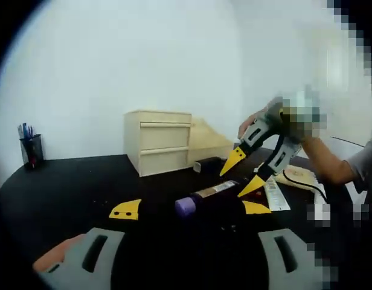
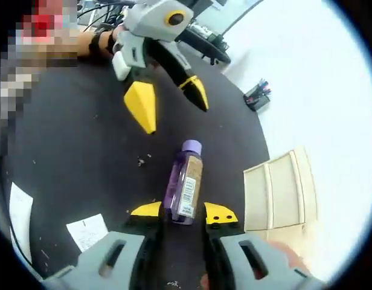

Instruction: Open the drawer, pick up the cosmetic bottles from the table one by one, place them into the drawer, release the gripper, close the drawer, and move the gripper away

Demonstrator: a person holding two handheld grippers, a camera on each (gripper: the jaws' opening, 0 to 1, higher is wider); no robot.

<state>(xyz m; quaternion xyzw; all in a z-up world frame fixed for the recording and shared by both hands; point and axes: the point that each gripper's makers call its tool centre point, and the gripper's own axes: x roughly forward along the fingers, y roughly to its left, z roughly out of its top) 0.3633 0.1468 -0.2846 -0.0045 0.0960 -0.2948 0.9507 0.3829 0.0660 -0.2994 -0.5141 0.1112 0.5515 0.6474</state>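
A purple bottle point(image 2: 185, 183) with a lilac cap lies on its side on a black worktop point(image 2: 71, 163). The right hand-held gripper point(image 2: 183, 212) straddles the bottle's base, one yellow tip on each side, close against it; whether it is gripping cannot be told. In the left gripper view, that same bottle point(image 1: 205, 198) lies between the spread yellow tips of the left hand-held gripper point(image 1: 191, 209), which is released and holds nothing. Behind the bottle stands a small pale wooden drawer chest point(image 1: 159, 141), its drawers closed. A pen holder point(image 1: 31, 150) sits at the worktop's far left edge. Paper slips point(image 2: 86, 231) lie near the right hand-held gripper.
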